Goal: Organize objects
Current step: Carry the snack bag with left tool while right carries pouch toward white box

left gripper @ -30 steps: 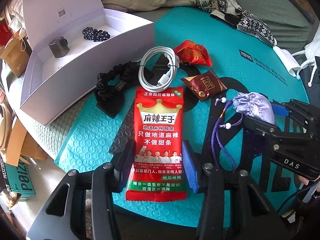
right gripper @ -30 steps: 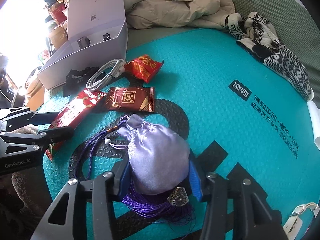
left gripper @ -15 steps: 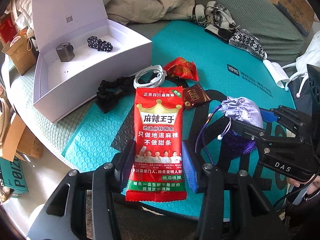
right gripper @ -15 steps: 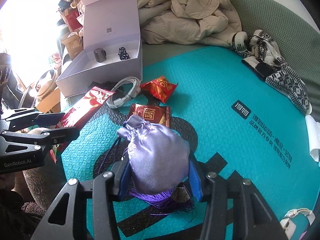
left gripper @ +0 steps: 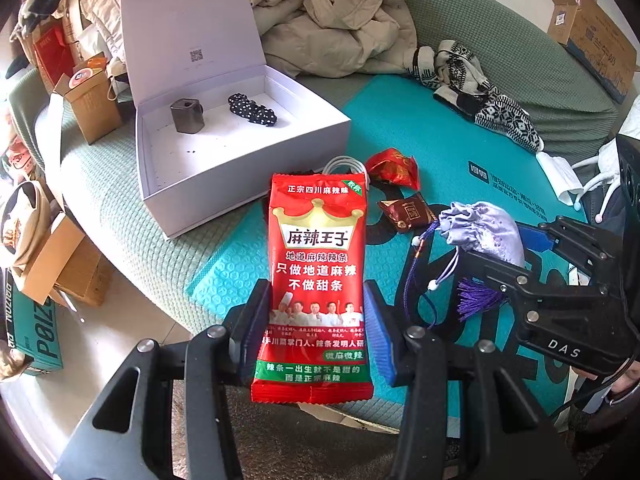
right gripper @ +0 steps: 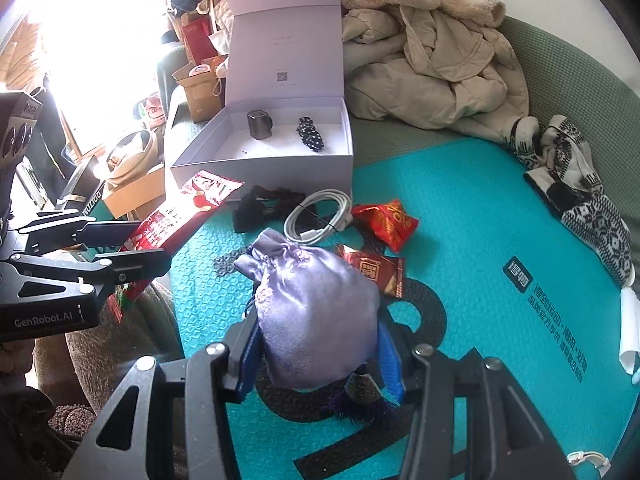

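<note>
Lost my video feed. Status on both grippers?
Left gripper shut on red snack packet. Right gripper shut on lilac pouch. Open white box ahead, nothing blocking.

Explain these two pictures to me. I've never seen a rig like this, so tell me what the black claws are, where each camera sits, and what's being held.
A person holds two tools, one per hand; each carries a camera looking along its two fingers.

Left camera's view: the left hand-held gripper clamps a red snack packet.

Right camera's view: the right hand-held gripper clamps a lilac drawstring pouch. Each tool also shows in the other's picture.

On the teal mat lie a white cable, a black scrunchie and two small red wrappers. The open white box behind already contains two small dark items.
</note>
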Available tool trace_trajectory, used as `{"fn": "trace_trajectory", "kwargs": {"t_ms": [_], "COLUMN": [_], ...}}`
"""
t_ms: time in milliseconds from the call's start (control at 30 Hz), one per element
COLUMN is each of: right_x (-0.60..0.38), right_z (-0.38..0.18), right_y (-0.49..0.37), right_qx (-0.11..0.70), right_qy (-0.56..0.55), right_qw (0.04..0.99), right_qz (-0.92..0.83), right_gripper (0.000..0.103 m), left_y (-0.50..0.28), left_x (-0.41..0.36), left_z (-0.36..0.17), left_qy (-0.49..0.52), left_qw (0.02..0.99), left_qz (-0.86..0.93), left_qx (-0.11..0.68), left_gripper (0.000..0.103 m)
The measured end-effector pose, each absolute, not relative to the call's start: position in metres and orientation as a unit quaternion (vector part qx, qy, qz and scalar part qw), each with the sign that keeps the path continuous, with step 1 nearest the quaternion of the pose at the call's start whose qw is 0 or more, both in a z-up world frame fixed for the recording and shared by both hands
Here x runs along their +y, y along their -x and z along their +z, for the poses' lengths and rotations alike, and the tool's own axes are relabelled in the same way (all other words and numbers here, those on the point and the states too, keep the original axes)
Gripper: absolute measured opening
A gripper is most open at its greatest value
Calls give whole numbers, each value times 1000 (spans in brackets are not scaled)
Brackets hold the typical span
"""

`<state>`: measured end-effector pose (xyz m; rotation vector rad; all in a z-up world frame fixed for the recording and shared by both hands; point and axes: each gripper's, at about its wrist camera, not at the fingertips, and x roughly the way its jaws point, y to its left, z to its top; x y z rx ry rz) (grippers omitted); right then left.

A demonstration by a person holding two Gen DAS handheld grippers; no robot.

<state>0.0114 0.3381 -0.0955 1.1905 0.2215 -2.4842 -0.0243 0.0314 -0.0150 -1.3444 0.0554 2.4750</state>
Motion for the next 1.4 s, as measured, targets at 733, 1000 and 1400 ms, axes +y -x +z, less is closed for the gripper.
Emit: {"fn": "trace_trajectory", "kwargs": {"t_ms": [733,1000,1400], "right_x": [263,254,260], "right_z": [-82,-70,-61], "right_y": [-8,20,75], "right_qx": [111,112,86], "right_qy": [-401,-385,-376], "right_qw": [277,264,230], "right_qz": [-866,-877,-893], "right_gripper": [50,50,50], "left_y": [-8,34,120], "left_x": [-54,-62,-55], "left_z": [0,11,18], "left_qy": [460,454,457], "left_qw": [84,101,126], "left_qz": [884,885,881], "left_qx": [-23,-19,15], "left_gripper": [44,44,44]}}
